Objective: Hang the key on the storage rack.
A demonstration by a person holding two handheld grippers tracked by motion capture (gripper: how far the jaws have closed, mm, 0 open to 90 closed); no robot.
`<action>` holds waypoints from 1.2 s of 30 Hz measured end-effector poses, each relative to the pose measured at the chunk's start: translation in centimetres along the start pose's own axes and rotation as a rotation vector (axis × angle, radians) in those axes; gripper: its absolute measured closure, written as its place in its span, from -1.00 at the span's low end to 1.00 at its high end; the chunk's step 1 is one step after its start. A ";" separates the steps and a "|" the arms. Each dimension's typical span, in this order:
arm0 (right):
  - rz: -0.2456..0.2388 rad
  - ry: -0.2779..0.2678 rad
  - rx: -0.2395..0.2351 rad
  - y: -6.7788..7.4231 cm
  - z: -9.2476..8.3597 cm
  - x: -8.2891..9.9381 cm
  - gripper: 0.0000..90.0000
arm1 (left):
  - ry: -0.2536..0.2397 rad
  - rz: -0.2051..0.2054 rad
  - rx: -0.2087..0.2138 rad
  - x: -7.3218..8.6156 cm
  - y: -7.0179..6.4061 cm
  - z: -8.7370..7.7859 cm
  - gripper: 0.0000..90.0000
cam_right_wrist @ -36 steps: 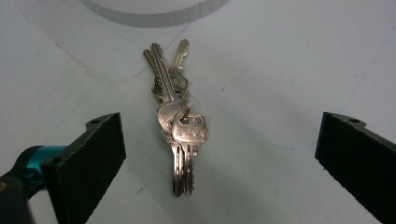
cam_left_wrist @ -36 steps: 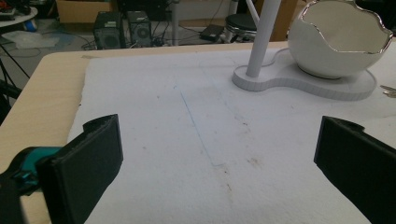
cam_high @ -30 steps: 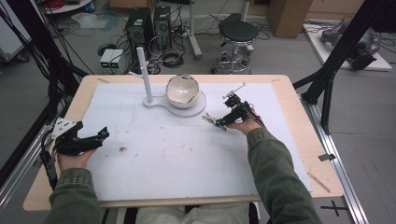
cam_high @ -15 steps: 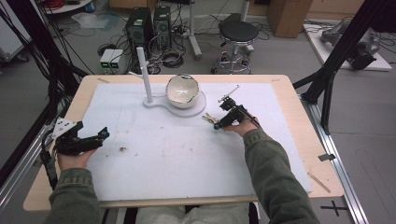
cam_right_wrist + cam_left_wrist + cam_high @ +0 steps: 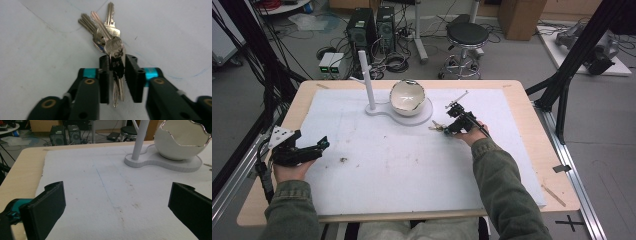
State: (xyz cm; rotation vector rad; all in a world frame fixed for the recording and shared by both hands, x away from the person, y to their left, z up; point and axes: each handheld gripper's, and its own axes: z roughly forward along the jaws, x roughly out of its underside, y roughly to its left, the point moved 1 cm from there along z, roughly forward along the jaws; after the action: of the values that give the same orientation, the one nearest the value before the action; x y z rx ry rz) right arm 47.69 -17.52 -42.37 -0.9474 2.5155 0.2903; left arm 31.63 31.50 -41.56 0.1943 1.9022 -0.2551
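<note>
Nearest you, your left claw [image 5: 319, 145] rests at the near left of the counter [image 5: 522, 150], jaws spread wide with nothing but bare white mat [image 5: 412, 165] between them. That mat is scuffed, with a small dark speck [image 5: 343, 160] just right of the claw. Further out on the right, your right claw [image 5: 117, 75] has just been closing, and now it's pinching the bunch of keys [image 5: 107, 37], which lies on the mat just right of the white stand base [image 5: 404, 114]. On that base sit a cracked-egg-shaped bowl [image 5: 407, 97] and an upright white post [image 5: 366, 80], nothing blocking the way between them and the keys. Beyond the far edge: grey floor, a black stool [image 5: 467, 35], two computer towers [image 5: 374, 27] and tangled cables [image 5: 394, 62].
</note>
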 end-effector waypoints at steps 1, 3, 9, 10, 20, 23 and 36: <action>-0.006 -0.012 0.019 0.1 -0.2 0.0 0.80 | 0.002 0.000 0.000 0.0 0.0 0.0 -0.96; -0.019 -0.027 0.066 -0.1 -0.7 0.0 0.88 | 0.000 -0.001 0.001 0.0 0.1 0.0 -0.96; -0.012 -0.027 0.054 -0.6 -0.9 0.3 0.89 | -0.001 -0.003 0.002 0.0 0.1 0.0 -0.96; -0.019 -0.028 0.050 -0.5 -0.9 0.3 0.89 | -0.002 -0.004 0.002 0.0 0.1 0.0 -0.96; -0.033 -0.051 0.035 0.0 -1.5 0.2 0.89 | -0.001 -0.004 0.004 0.0 0.1 0.0 -0.96; -0.034 -0.080 0.040 0.0 -2.2 0.2 0.89 | -0.002 -0.005 0.005 0.0 0.1 0.0 -0.96; -0.034 -0.145 0.021 0.8 -4.3 0.2 0.89 | -0.002 -0.007 0.007 0.0 0.1 0.0 -0.96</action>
State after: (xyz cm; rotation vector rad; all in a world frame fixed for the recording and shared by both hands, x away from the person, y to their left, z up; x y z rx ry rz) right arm 45.65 -18.44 -38.64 -0.9261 2.3638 0.3106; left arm 31.62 31.59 -41.55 0.1925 1.9000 -0.2667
